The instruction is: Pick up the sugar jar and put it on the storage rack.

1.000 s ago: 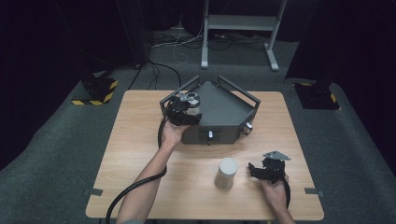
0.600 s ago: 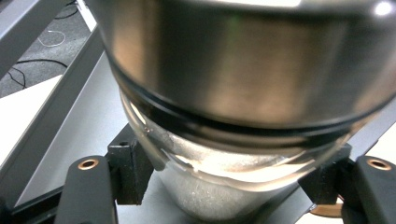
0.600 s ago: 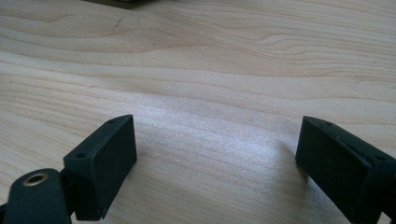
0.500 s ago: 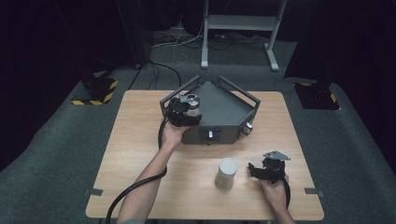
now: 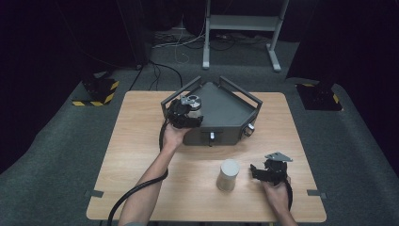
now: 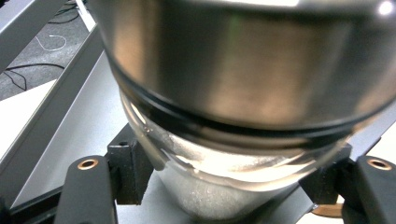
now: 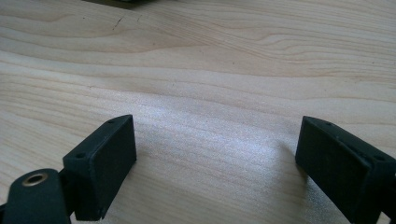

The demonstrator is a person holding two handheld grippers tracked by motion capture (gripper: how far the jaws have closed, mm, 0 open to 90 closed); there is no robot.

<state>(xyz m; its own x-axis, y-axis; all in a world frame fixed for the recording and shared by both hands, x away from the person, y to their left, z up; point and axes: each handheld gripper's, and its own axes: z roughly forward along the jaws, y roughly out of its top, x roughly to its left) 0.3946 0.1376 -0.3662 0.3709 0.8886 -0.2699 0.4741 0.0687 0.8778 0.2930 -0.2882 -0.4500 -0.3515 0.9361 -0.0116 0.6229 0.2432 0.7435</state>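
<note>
- The jar (image 6: 243,93) is cut off at the frame's top, clamped by the left gripper (image 5: 186,113).
- The right gripper (image 5: 269,170), lower right, is held open over the table (image 7: 210,60).

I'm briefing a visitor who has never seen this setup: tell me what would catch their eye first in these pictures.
First, the grey metal tray with raised rails at the far middle of the wooden table, where the left gripper has its jaws shut on a shiny metal-and-glass container. Next, the pale cylinder standing alone near the front edge, with the right gripper beside it, jaws open over bare wood.
</note>
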